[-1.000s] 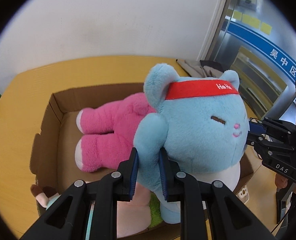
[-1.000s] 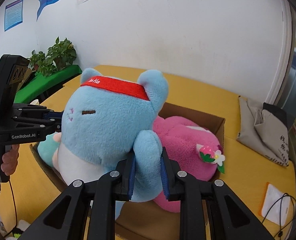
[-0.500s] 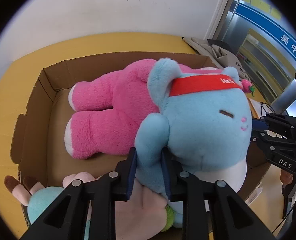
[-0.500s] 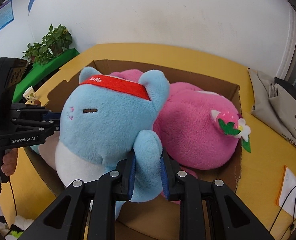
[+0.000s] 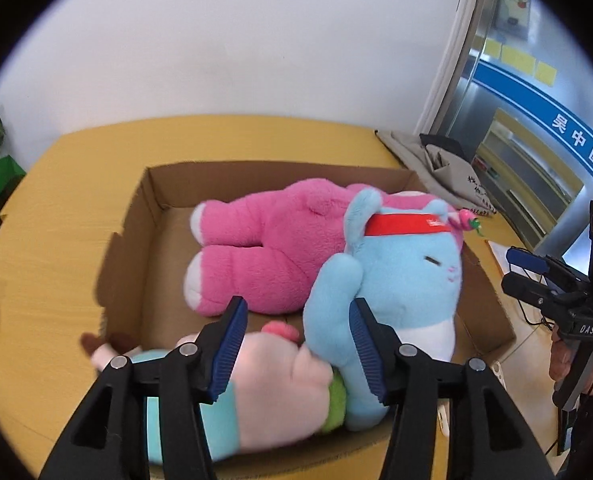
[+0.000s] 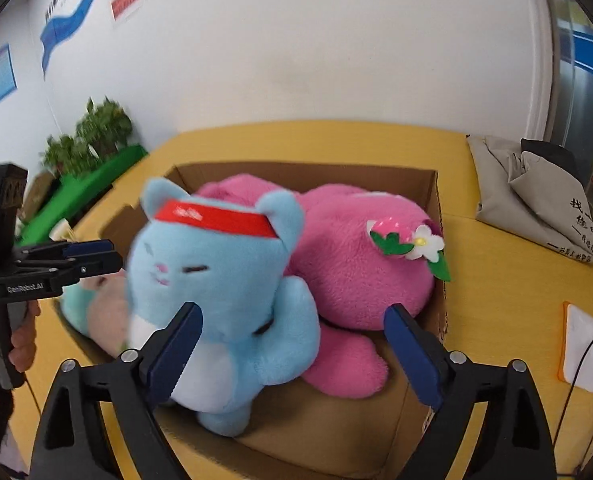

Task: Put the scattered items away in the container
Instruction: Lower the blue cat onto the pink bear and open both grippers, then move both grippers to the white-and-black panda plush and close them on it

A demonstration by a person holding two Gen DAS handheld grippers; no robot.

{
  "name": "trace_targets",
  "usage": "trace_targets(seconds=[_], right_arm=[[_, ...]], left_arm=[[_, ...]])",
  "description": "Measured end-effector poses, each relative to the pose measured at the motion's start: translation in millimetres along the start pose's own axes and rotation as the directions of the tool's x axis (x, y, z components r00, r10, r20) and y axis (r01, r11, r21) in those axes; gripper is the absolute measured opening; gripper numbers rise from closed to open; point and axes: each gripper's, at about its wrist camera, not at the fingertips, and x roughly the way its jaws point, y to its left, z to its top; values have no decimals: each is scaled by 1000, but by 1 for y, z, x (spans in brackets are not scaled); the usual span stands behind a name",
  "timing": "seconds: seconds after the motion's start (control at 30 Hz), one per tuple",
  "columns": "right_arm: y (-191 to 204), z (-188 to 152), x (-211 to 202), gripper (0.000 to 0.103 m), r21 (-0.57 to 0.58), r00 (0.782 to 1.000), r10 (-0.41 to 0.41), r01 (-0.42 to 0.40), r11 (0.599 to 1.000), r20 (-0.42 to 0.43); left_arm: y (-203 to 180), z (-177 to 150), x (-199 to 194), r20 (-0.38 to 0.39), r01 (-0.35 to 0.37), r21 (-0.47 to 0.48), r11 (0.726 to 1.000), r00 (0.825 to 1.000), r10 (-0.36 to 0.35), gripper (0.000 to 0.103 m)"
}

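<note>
The blue bear (image 6: 216,280) sits in the box (image 5: 136,240) at its near edge, leaning against the pink bear (image 5: 264,248) that lies along the far wall. A smaller pastel toy (image 5: 256,384) is wedged in the near left corner beside it.

Both claws are letting go. The left gripper (image 5: 296,340) has its jaws opening, about half spread, with the blue bear's arm between them and close against the right pad; whether that pad presses the fur cannot be told. The right gripper (image 6: 292,344) has its jaws opening to a wide gap, the bear's other arm between them and clear of both pads.

The step in hand looks like the release. It would go best if both grippers drew straight back and up, so the serrated pads do not snag the pile and drag the toy over the rim (the bear looks top-heavy, head far bigger than body). A nudge toward the pink bear would seat it lower.

The toys are soft, long-pile plush that gives under pressure. The blue bear wears a red headband (image 6: 220,218); the pink one a felt strawberry and flower (image 6: 408,242). The box is plain corrugated card with low walls, on a smooth yellow table (image 6: 496,280).
</note>
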Motion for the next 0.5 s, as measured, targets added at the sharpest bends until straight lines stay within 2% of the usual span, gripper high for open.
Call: trace_targets(seconds=[0.1, 0.2, 0.33, 0.5], right_arm=[[8, -6, -29, 98, 23, 998, -9, 8, 1000, 56], [24, -13, -58, 103, 36, 995, -25, 22, 999, 95], [51, -33, -100, 103, 21, 983, -65, 62, 998, 172], [83, -51, -145, 103, 39, 966, -109, 103, 994, 235]], left_arm=[[-5, -10, -33, 41, -22, 20, 1000, 999, 21, 68], [-13, -25, -69, 91, -45, 40, 998, 995, 41, 74], [-13, -50, -114, 159, 61, -21, 998, 986, -57, 78], [-29, -85, -159, 206, 38, -2, 999, 978, -36, 78]])
